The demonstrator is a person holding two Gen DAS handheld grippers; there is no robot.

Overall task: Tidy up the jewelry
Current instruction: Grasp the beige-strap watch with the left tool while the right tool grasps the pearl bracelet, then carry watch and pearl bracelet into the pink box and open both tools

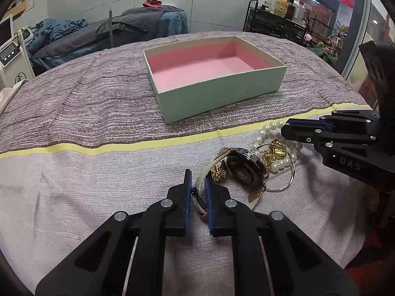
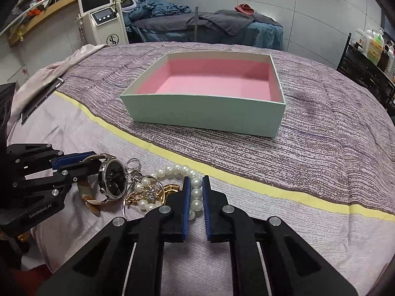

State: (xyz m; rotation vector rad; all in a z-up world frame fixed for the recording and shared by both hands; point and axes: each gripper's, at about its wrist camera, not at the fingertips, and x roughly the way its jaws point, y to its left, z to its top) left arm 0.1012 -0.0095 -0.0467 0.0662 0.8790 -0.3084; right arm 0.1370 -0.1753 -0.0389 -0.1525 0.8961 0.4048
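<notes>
- Now both tools grip: left tool (image 1: pixel 198 192) pinches watch strap (image 1: pixel 200 185); right tool (image 2: pixel 196 194) clamps pearl bracelet (image 2: pixel 196 193).
- Pile lies on bedspread (image 2: pixel 321 153), near empty box (image 2: pixel 205 113).
- Next, likely: lift, separate, carry boxward.

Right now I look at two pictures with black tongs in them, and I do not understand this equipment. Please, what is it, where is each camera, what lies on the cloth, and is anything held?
These are two hand-held grippers, each with two fingers and its own camera looking along them. The left wrist view shows the left gripper shut on the pale strap of a watch. The right wrist view shows the right gripper shut on a pearl bracelet. Between them lies a pile of gold pieces and a thin metal ring on a striped cloth. Behind stands an open box with pink lining and nothing in it.
</notes>
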